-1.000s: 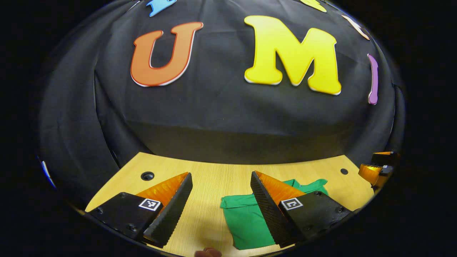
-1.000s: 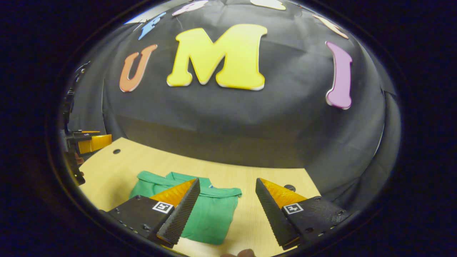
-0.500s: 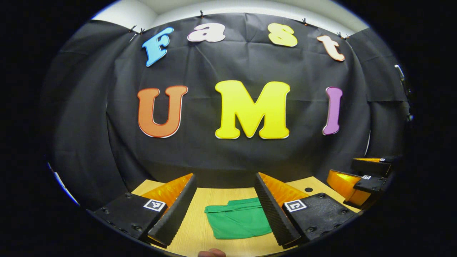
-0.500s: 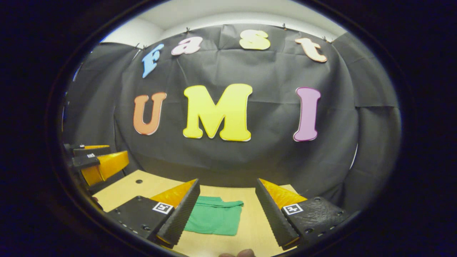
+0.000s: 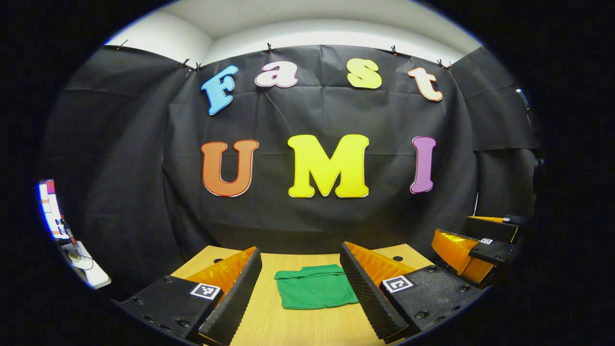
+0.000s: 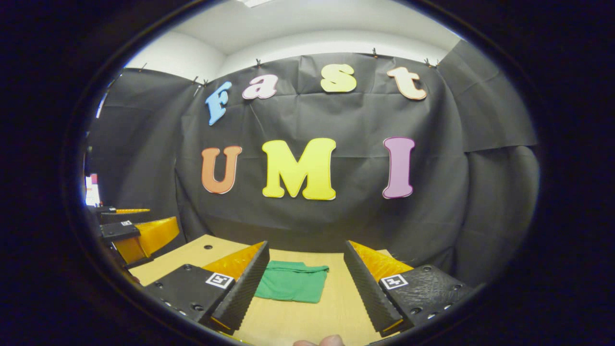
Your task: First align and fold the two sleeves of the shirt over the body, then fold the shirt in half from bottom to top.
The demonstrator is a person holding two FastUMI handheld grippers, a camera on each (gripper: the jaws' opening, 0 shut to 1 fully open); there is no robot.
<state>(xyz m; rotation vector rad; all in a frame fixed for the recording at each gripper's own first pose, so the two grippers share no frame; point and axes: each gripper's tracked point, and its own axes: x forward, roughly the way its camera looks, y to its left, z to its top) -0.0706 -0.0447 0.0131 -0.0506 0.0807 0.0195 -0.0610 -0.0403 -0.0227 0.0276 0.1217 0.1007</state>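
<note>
A green shirt [image 5: 314, 290] lies folded into a compact rectangle on the wooden table [image 5: 288, 327], collar edge toward the wall. In the left gripper view my left gripper [image 5: 300, 262] is open, raised and held back from the shirt, nothing between its fingers. The right gripper [image 5: 473, 247] shows at that view's right edge. In the right gripper view the same folded shirt [image 6: 290, 287] lies ahead on the table [image 6: 298, 322]. My right gripper [image 6: 306, 254] is open and empty, well short of it. The left gripper [image 6: 134, 233] shows at the left edge.
The table ends at the black cloth wall. Round holes [image 5: 398, 258] [image 6: 207, 247] sit near the table's far corners. A white stand with a lit screen [image 5: 50, 211] is off to the left. A fingertip [image 6: 319, 341] pokes in at the bottom edge.
Both grippers have pulled back and up from the shirt and tilted toward the wall. The shirt now appears smaller and farther off. It has not moved, and both grippers stay open.
</note>
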